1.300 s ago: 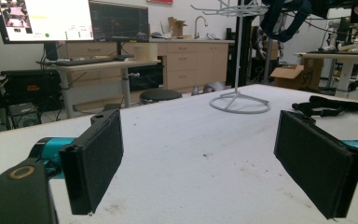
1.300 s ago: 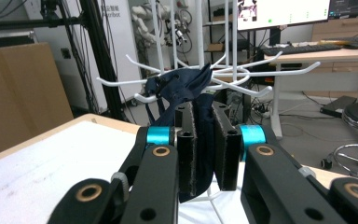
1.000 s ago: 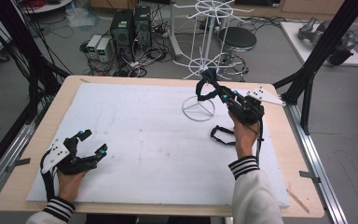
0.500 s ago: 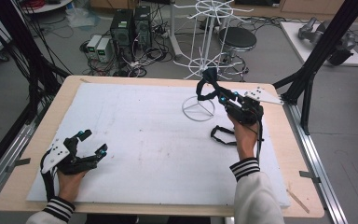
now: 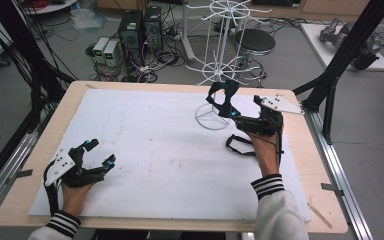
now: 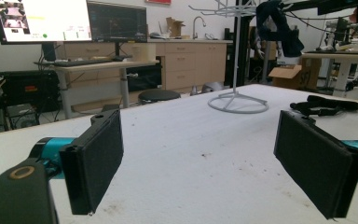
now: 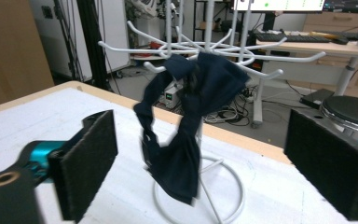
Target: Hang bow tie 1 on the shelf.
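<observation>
Hanging bow ties on the wire rack (image 5: 219, 65) looks like the job, and one step seems just finished: a dark bow tie (image 7: 191, 126) dangles from a rack arm straight ahead of the right gripper (image 5: 242, 116), between the lines of its two jaws but a little beyond them. Those jaws stand wide apart and touch nothing. A second tie (image 5: 241, 145) lies flat on the white mat (image 5: 145, 135), just behind that gripper and beside the person's wrist. The left gripper (image 5: 96, 159) rests on the mat well away, jaws apart and empty, with the rack and the second tie far ahead of it. The next move probably calls for drawing the right gripper back clear of the hung tie, then dropping it over the second tie and pinching its strap.
</observation>
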Motion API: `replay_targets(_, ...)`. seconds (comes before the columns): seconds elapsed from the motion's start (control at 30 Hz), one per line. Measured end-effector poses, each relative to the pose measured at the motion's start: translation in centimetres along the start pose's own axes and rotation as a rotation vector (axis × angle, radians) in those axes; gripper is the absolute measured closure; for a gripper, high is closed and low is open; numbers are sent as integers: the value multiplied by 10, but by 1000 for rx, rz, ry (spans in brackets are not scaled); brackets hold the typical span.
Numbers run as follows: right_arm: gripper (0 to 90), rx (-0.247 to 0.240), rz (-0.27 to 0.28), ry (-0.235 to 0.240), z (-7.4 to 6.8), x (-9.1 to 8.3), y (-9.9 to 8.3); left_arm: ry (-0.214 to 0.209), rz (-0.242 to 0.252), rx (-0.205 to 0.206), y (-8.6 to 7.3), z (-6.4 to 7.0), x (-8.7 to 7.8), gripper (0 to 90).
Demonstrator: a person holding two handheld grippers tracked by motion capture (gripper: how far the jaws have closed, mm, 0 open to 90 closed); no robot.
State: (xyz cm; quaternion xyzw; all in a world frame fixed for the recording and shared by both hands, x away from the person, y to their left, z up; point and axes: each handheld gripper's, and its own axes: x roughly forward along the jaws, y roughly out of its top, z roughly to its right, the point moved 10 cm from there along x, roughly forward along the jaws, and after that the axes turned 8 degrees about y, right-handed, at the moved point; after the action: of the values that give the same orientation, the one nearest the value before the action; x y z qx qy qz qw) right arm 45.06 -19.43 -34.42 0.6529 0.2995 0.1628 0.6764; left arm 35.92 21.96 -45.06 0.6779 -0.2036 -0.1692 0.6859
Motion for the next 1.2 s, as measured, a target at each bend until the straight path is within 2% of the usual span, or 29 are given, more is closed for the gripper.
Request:
replay_targets(0.03, 19, -1, 2, -1, -1, 0, 0, 0, 2, -3, 0, 0, 0, 161)
replay_targets(0.13, 19, 1, 9, -2, -6, -2, 0, -2, 3, -6, 0, 0, 0, 161)
replay_targets(0.23, 19, -20, 18, 2, -12, -8, 1, -2, 3, 0, 0, 0, 0, 161)
replay_targets(0.6, 19, -24, 56, -10, -17, -33, -9, 4, -3, 2, 0, 1, 1, 160)
replay_targets(0.9, 19, -6, 76, -57, -15, -54, -26, 17, 3, 4, 0, -1, 0, 157)
replay_targets(1.1, 19, -46, 119, -78, -20, -68, -36, 21, 3, 4, 0, -1, 0, 158)
replay_targets(1.2, 19, -60, 133, -73, -26, -73, -41, 22, 2, 6, 0, -1, 0, 158)
